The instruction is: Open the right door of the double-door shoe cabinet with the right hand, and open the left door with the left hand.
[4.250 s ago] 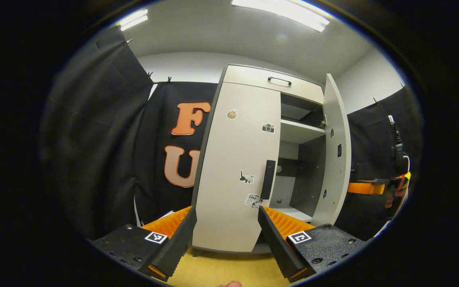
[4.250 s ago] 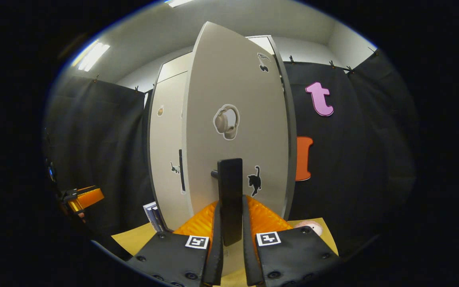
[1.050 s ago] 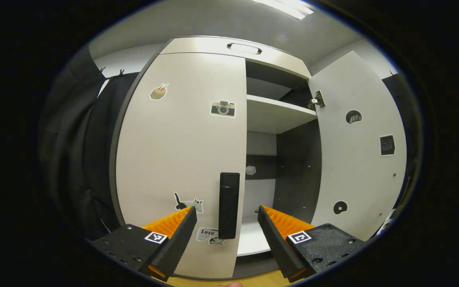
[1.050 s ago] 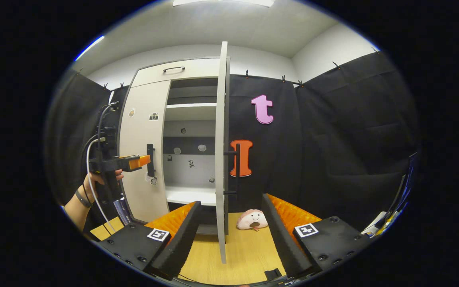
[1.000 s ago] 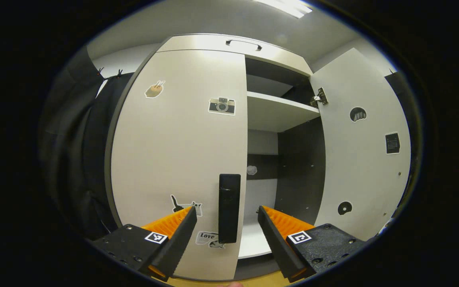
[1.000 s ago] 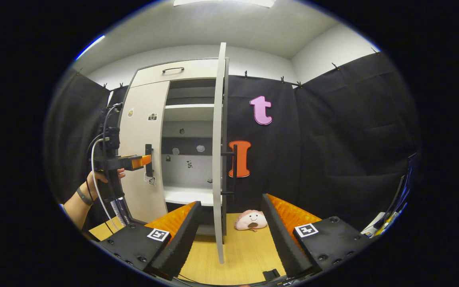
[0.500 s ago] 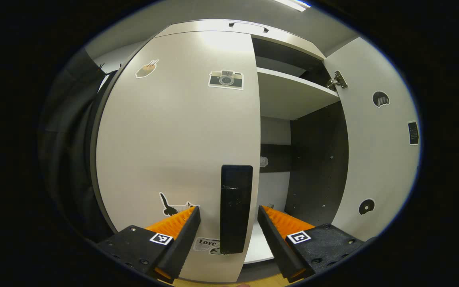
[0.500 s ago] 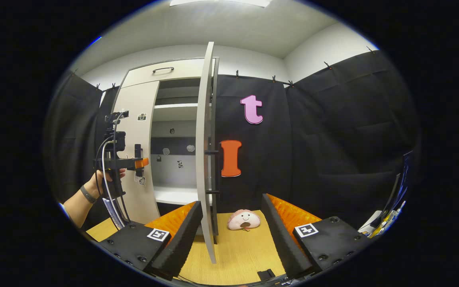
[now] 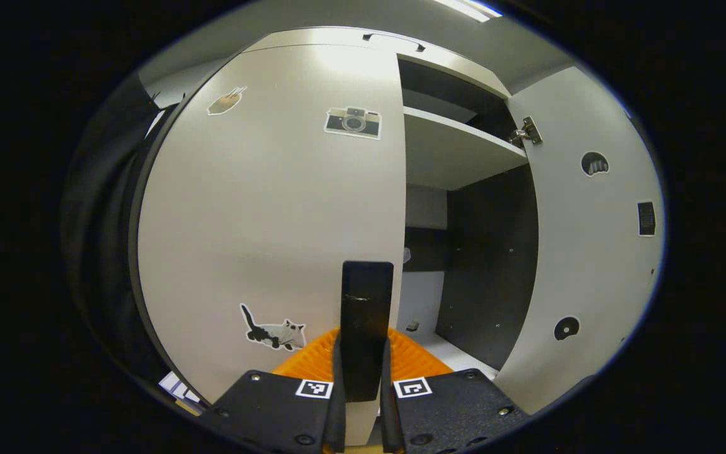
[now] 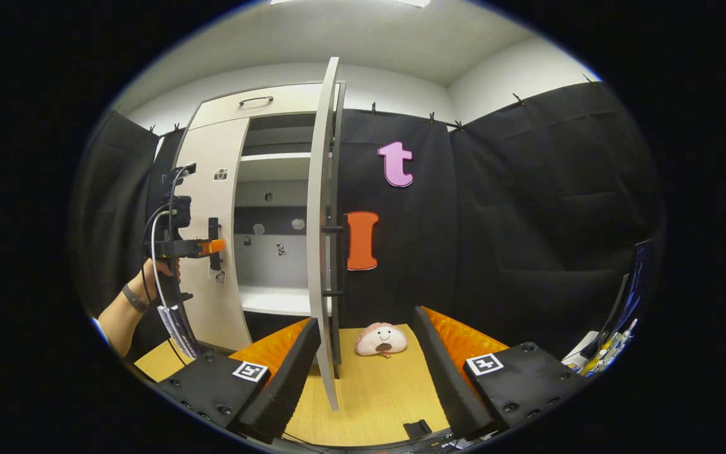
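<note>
Black-draped booth: left gripper (image 9: 360, 403) clenches the pale left door's (image 9: 262, 208) upright black bar handle (image 9: 366, 315); right gripper (image 10: 366, 372) hangs released, well apart.

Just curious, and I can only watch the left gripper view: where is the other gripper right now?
Observer: The right gripper is open and empty, apart from the right door, which it sees edge-on.
Visitor: Anything near that door?
Observer: A pink plush toy lies on the floor beside it.
Visitor: Who holds the gripper I'm looking along?
Observer: A hand holds the left gripper at the left door handle.
</note>
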The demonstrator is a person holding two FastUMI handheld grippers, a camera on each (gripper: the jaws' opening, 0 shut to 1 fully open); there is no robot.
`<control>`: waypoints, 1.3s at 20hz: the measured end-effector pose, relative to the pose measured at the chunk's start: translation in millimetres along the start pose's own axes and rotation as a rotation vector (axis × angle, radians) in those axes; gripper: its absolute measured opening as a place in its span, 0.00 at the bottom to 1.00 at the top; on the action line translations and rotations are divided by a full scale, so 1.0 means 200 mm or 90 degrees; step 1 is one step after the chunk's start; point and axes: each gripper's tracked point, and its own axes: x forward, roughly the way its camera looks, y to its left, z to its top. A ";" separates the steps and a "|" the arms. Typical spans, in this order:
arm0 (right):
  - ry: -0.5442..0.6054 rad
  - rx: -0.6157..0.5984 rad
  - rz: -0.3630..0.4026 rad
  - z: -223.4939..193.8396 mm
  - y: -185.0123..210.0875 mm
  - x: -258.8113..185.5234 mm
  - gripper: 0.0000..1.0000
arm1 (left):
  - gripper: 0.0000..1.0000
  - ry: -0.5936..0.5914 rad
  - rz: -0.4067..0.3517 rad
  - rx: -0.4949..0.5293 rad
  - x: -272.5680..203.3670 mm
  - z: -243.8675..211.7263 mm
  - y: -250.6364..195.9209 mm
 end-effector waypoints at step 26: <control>-0.042 0.006 0.040 0.06 0.16 0.07 0.99 | 0.20 -0.001 0.044 0.084 -0.98 0.09 0.51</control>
